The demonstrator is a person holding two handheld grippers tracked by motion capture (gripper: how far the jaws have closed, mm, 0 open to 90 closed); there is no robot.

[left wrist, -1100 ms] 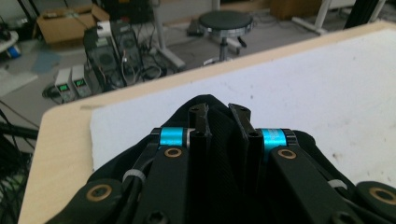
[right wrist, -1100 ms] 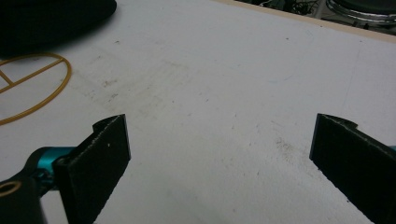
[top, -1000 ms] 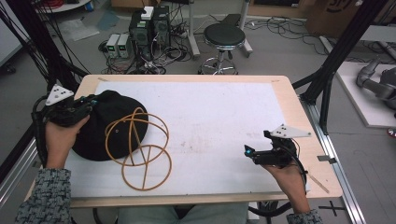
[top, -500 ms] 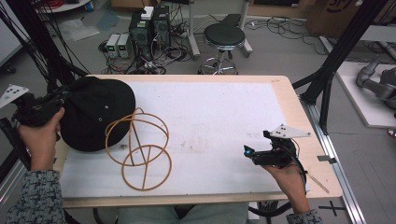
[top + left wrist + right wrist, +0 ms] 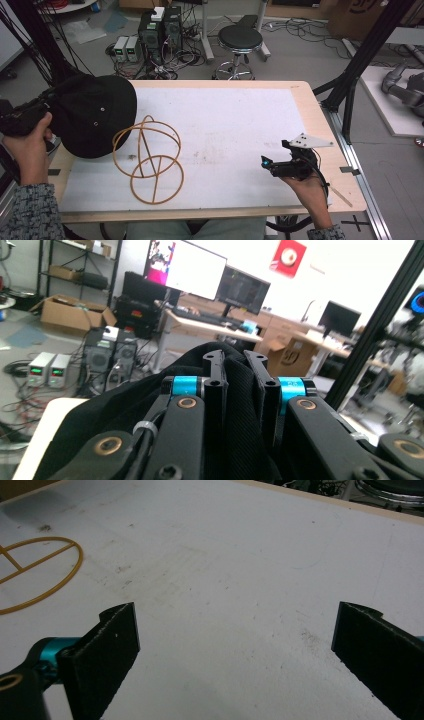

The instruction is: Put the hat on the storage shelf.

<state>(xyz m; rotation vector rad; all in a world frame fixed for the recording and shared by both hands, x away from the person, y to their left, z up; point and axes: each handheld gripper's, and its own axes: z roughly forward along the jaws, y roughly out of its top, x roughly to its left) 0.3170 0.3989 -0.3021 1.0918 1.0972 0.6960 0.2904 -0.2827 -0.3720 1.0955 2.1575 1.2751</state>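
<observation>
Black cap (image 5: 92, 115) hangs at the left edge of the surface (image 5: 225, 120), pinched in the closed left claw (image 5: 239, 382), its fabric between the jaws. Right claw (image 5: 235, 645) hovers wide open over bare white surface, gripping nothing. A tan wire frame (image 5: 148, 159) lies beside the cap. Beyond: a stool (image 5: 240, 39), power units (image 5: 126, 48), cabling, monitors (image 5: 199, 271).
</observation>
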